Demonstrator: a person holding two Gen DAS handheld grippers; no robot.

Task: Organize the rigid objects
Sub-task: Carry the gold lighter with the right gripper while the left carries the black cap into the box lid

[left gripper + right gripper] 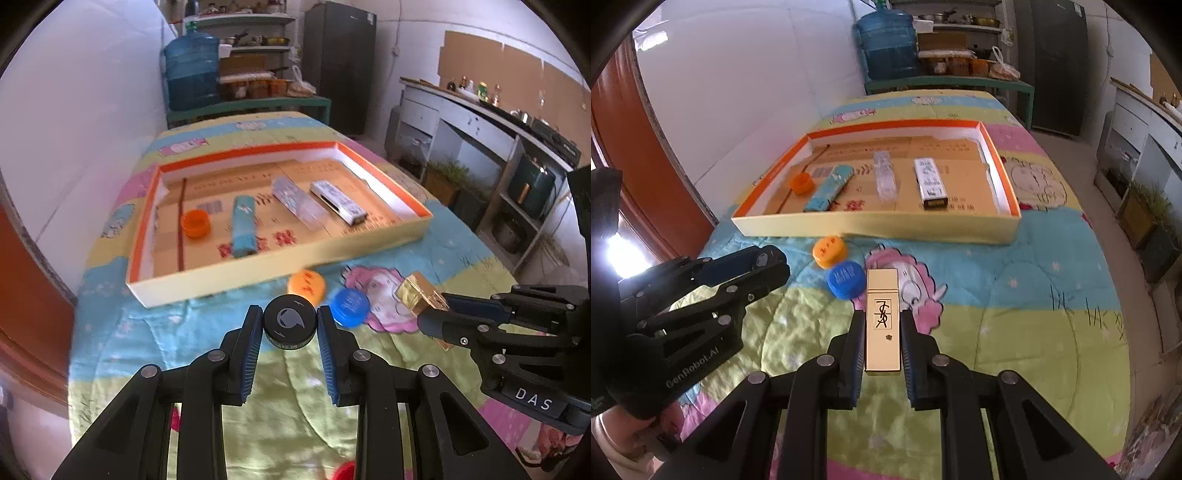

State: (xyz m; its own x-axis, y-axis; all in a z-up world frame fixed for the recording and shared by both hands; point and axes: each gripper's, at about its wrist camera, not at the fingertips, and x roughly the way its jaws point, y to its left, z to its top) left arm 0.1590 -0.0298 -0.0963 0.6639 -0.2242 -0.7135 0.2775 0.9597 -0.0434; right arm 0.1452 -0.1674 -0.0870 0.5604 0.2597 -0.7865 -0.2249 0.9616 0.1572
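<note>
Rigid objects being sorted: four lying in orange-rimmed tray (391,236), upper frame; left gripper (290,325) clamping black cap (290,320); right gripper (882,332) clamping gold case (882,321); orange lid (829,251), blue lid (846,278) remaining mid-frame.

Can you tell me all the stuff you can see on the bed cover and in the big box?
tray box: 1, cream outside and orange inside, on the quilt
orange cup: 1, orange, left part of the tray box
teal pack: 1, teal, in the tray box beside the orange cup
clear case: 1, see-through, middle of the tray box
silver box: 1, silver-white, right part of the tray box
orange cap: 1, orange, on the quilt in front of the tray box
blue cap: 1, blue, on the quilt beside the orange cap
quilt: 1, cartoon patchwork, under everything
black lid: 1, black, held in the left gripper
gold case: 1, gold, held in the right gripper
</note>
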